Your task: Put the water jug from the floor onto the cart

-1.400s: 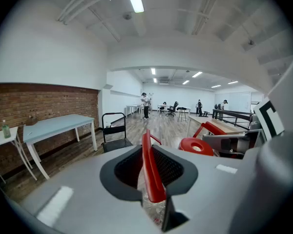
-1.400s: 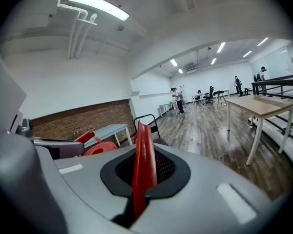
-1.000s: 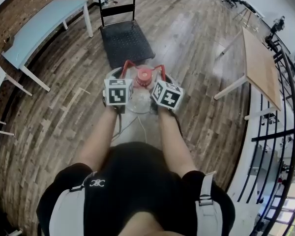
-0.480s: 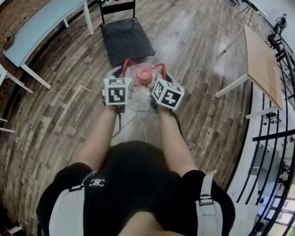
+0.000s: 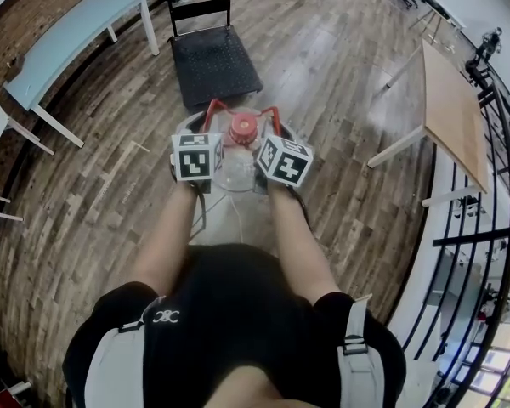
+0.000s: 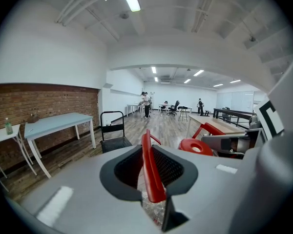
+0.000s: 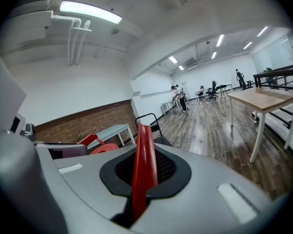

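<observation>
Wood flr, brick wall, lt-blue table

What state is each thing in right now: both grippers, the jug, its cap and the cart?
Left gripper: shut on the left red handle.
Right gripper: shut on the right red handle.
Water jug: upright, held by both handles, not yet on the cart.
Red cap: on the jug's neck.
Cart: push bar upright, nothing loaded on its deck.
</observation>
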A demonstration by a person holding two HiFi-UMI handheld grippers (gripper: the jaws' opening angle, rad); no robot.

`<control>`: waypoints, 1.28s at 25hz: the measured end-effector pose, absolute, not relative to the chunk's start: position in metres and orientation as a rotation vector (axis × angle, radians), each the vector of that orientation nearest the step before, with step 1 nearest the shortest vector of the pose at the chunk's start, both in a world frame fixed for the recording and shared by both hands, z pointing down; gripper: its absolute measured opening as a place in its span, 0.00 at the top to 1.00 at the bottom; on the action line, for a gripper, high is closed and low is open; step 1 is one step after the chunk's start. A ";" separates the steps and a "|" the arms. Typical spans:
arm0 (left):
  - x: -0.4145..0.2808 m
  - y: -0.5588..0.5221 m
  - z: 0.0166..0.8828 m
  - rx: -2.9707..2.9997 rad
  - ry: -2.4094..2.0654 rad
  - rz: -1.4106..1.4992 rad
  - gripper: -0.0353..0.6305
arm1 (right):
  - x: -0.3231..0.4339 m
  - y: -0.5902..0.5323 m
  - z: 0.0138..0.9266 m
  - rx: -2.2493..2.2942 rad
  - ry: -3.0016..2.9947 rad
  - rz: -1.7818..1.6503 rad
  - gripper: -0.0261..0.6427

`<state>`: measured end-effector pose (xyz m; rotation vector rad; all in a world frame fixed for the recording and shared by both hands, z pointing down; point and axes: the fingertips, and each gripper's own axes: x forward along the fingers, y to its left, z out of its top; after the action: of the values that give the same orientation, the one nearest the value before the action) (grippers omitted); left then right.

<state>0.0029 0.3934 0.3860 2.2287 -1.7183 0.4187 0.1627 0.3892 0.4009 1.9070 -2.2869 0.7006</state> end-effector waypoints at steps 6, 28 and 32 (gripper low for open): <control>0.023 0.395 0.393 2.216 -1.717 0.421 0.85 | 0.181 0.388 0.401 1.874 -2.319 0.700 0.92; 0.054 0.230 0.426 2.231 -1.574 0.441 0.85 | 0.207 0.230 0.432 1.859 -2.232 0.738 0.92; 0.045 0.183 0.430 2.205 -1.570 0.436 0.85 | 0.196 0.180 0.432 1.828 -2.234 0.722 0.92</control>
<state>0.0446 0.1825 0.4299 2.2046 -1.5696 0.4362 0.1962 0.1797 0.4322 1.8281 -2.2336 0.7222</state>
